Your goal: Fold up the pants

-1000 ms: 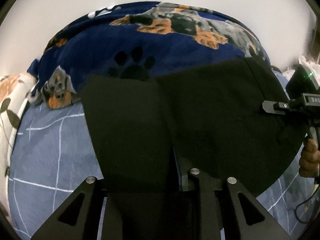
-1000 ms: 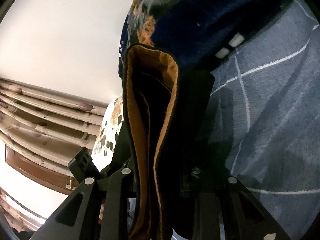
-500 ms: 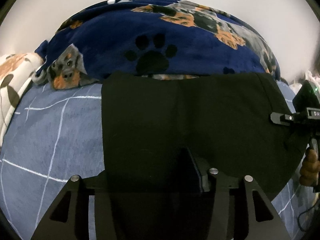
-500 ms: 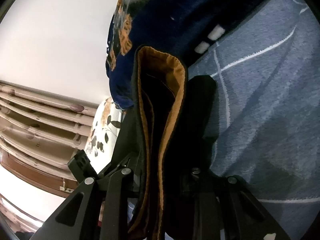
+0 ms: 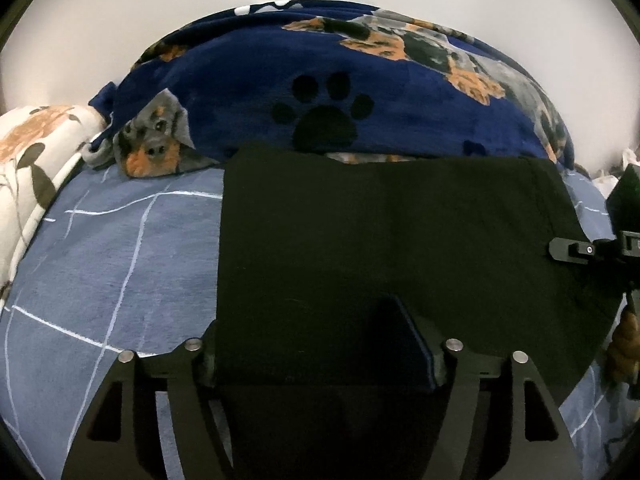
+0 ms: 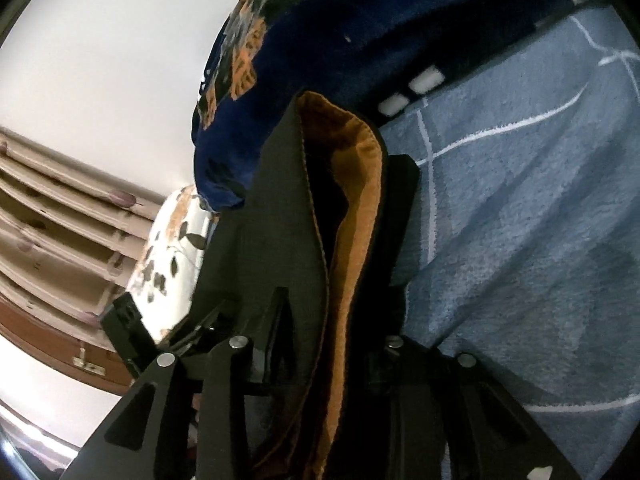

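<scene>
Laying the fold down on the bed point(image 5: 120, 264).
My left tool point(image 5: 320, 360) has just been opening, releasing the pants point(image 5: 380, 240); right tool point(image 6: 320, 344) clamps their edge, keeping it aligned.

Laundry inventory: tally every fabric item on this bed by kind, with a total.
Black pants with orange lining: 1
Navy fleece blanket with dog print: 1
White floral pillow: 1
Blue grid-lined bedsheet: 1
Total: 4

Left gripper point(image 5: 320, 364) opening; right gripper point(image 6: 320, 344) clamped.
</scene>
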A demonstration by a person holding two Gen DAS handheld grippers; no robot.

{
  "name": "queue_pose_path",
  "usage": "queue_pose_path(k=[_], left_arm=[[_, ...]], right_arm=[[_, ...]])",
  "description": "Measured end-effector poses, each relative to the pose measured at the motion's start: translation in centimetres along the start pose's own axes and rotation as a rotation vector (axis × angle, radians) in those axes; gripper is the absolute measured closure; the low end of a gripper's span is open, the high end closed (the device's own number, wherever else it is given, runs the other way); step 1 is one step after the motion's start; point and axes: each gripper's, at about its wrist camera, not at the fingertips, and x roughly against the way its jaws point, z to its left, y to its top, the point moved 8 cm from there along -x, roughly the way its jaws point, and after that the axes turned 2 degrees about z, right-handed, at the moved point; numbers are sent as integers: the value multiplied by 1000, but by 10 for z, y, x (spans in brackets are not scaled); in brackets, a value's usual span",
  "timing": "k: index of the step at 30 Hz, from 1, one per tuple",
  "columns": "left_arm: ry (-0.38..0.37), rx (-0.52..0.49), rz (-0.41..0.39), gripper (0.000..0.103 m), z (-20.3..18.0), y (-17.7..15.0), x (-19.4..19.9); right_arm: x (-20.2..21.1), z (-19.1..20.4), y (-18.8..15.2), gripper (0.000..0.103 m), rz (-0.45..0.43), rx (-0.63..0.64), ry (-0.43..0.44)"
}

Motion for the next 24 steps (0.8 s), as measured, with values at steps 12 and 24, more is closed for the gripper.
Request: queue_pose_path(k=[12,24], left_arm=[[48,-3,-5,24,3,-1,1],[84,-13,-12,20,4,-1,1]], right_arm=[[-2,11,-1,63,-95,84,-161],[5,23,-4,38,-222,210,-404]])
